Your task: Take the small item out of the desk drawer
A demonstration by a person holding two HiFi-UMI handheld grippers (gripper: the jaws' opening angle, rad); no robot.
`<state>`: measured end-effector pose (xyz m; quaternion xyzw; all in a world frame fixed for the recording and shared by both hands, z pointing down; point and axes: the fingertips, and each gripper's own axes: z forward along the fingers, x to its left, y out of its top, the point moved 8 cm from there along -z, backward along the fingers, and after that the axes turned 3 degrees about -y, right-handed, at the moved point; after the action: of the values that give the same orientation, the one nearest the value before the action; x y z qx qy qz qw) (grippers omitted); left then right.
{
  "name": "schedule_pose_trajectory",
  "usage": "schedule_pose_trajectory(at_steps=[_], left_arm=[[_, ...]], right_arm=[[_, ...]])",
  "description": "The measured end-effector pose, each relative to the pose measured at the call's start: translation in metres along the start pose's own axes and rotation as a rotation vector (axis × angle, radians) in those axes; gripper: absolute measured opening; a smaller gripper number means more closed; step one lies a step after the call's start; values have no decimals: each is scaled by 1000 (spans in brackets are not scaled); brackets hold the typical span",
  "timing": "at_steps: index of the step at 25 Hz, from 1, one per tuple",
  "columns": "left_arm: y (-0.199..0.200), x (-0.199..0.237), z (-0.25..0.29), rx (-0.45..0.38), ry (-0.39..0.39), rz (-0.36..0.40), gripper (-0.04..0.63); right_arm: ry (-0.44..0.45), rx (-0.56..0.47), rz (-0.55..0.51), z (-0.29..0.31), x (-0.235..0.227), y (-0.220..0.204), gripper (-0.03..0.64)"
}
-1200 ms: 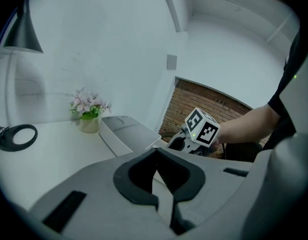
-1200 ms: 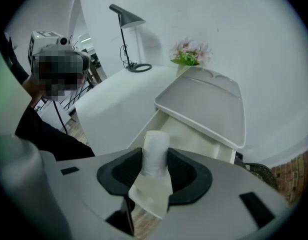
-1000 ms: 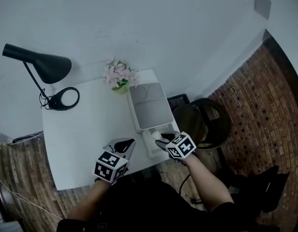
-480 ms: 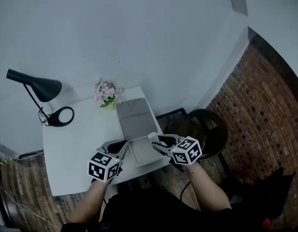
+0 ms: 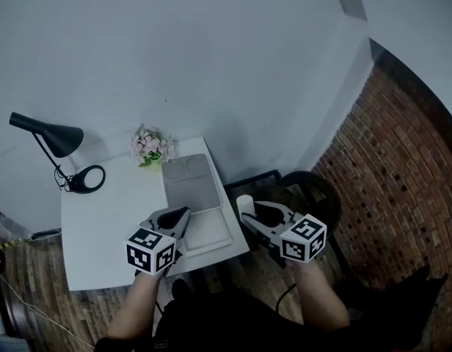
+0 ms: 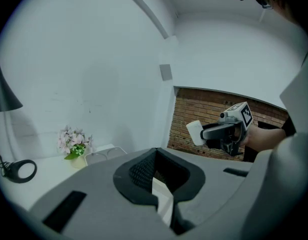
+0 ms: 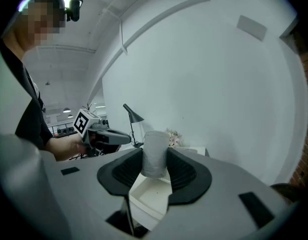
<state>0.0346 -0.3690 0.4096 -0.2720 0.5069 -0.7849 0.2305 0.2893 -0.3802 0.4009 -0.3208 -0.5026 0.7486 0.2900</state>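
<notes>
1. We see the small item (image 5: pixel 245 204), a pale stubby cylinder, out of the drawer (image 5: pixel 208 233). It sits raised in the air just past the right edge of the white surface (image 5: pixel 108 218).
2. Our right gripper (image 7: pixel 155 165) is clamped on it, one pad on each curved side, low on its body, with the top standing free above the pads.
3. Our left gripper (image 6: pixel 156 176) hangs over the drawer's near end with its jaws parted and nothing between them.
4. The drawer stands pulled out from the white box (image 5: pixel 188 185), and what we see of its inside looks bare.
5. We judge the item light. Its wrapped-looking, matte skin suggests it may give a little, so a modest squeeze should do.
6. Being round, it could roll or twist between the pads. We think holding it across the middle of its height, square on, is the safest grip.
</notes>
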Motion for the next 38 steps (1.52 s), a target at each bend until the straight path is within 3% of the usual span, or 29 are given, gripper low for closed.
schedule_pose_trajectory(at_steps=[11, 19, 24, 38], left_arm=[[41, -10, 4, -37, -42, 77, 8], [62, 2, -22, -93, -25, 108, 8], [53, 10, -41, -95, 5, 91, 8], [37, 13, -56, -98, 26, 63, 8]], right_arm=[[-77, -149, -90, -59, 0, 35, 156], [-92, -300, -18, -89, 9, 53, 156], [-114, -356, 15, -93, 19, 50, 156], [-98, -350, 8, -75, 38, 43, 156]])
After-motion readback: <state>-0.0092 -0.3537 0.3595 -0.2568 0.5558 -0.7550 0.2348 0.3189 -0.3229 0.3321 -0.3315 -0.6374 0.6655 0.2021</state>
